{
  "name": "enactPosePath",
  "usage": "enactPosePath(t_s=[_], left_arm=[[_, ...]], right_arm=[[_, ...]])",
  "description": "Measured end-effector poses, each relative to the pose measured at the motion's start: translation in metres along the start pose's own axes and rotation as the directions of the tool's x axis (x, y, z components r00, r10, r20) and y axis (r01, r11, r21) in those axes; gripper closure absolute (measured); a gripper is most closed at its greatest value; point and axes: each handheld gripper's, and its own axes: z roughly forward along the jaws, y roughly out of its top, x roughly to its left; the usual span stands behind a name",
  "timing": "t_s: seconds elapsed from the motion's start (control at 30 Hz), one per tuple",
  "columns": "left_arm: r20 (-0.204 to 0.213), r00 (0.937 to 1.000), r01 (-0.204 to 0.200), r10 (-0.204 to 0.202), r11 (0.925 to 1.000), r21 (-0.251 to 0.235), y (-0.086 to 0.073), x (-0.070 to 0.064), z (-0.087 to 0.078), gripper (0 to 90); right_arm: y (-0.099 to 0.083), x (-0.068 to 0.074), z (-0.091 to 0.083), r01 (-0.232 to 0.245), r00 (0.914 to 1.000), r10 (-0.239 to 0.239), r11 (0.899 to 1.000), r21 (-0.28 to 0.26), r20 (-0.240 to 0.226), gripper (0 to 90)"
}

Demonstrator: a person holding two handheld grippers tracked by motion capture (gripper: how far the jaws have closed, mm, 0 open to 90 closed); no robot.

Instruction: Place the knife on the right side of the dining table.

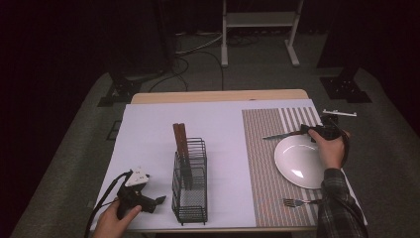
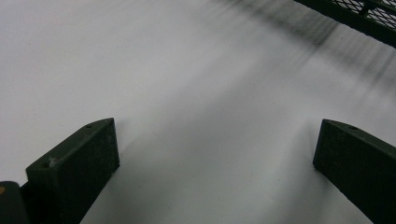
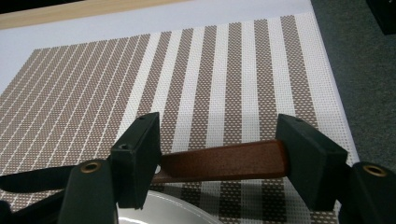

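Note:
A knife (image 1: 280,135) with a brown handle (image 3: 219,161) lies on the striped placemat (image 1: 262,163) just beyond the white plate (image 1: 297,161), blade pointing left. My right gripper (image 1: 309,130) (image 3: 217,135) stands open over the handle, one jaw at each side; the handle runs across the gap and passes behind the left jaw. Near the table's front left edge, my left gripper (image 1: 159,201) (image 2: 217,140) rests open on the white sheet with nothing between its jaws. A fork (image 1: 296,202) lies on the mat's near edge.
A black wire caddy (image 1: 189,183) (image 2: 355,18) stands right of the left gripper, with two brown-handled utensils (image 1: 180,141) upright in it. The plate's rim (image 3: 163,210) sits just under the right gripper. The table's right edge (image 3: 336,93) is close by, and a white frame (image 1: 260,20) stands beyond the table.

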Motion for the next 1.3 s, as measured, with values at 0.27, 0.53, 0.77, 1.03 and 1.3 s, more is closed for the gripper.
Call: enactPosePath(t_s=[0.27,0.53,0.77,1.03,1.3], left_arm=[[0.000,1.0000,0.000,0.000,1.0000,0.000,0.000,0.000,0.000,0.0],[0.000,1.0000,0.000,0.000,1.0000,0.000,0.000,0.000,0.000,0.0],[0.000,1.0000,0.000,0.000,1.0000,0.000,0.000,0.000,0.000,0.0],[0.000,1.0000,0.000,0.000,1.0000,0.000,0.000,0.000,0.000,0.0],[0.000,1.0000,0.000,0.000,1.0000,0.000,0.000,0.000,0.000,0.0]], right_arm=[[-0.001,0.002,0.004,0.007,0.9999,-0.007,1.000,0.027,0.012,29.6],[-0.001,0.002,0.005,0.013,0.9997,-0.013,0.999,0.037,0.022,29.4],[0.001,0.000,0.000,0.007,0.9996,-0.007,1.000,0.018,0.026,29.5],[0.007,0.017,-0.014,0.083,0.9960,-0.083,0.996,-0.010,0.033,28.5],[0.005,0.046,-0.027,0.178,0.9840,-0.178,0.984,-0.016,-0.012,27.7]])
